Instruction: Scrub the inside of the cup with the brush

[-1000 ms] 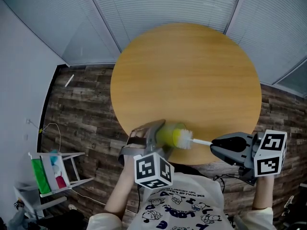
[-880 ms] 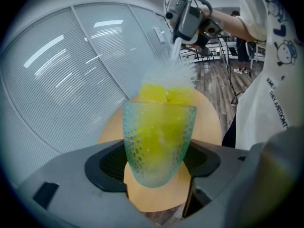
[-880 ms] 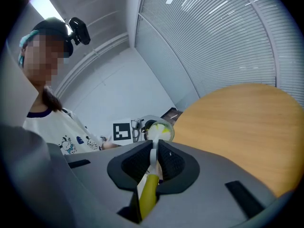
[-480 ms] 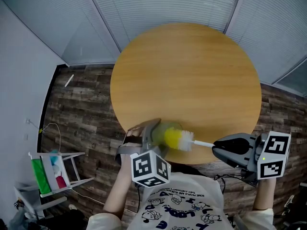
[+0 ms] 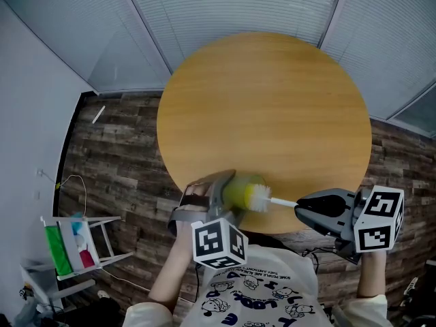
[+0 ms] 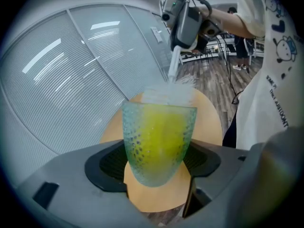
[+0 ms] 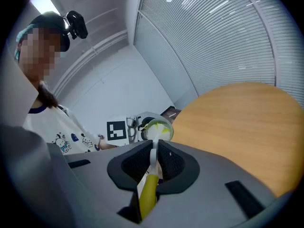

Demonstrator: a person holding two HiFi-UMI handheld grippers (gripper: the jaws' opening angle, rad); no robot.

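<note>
A clear, dimpled glass cup with a greenish tint is held between the jaws of my left gripper, lying on its side over the table's near edge. The brush has a yellow and white bristle head that sits inside the cup and shows yellow through the glass. Its thin white stem runs to my right gripper, which is shut on the handle. In the right gripper view the cup mouth faces the camera, with bristles filling it.
The round wooden table bears nothing else in view. Dark plank floor surrounds it, with window blinds beyond. A small white rack with green and red items stands at the lower left.
The brush head first slid left, deeper into the cup, as the right gripper drew back right, then came back out a little. The cup has shifted slightly right.
</note>
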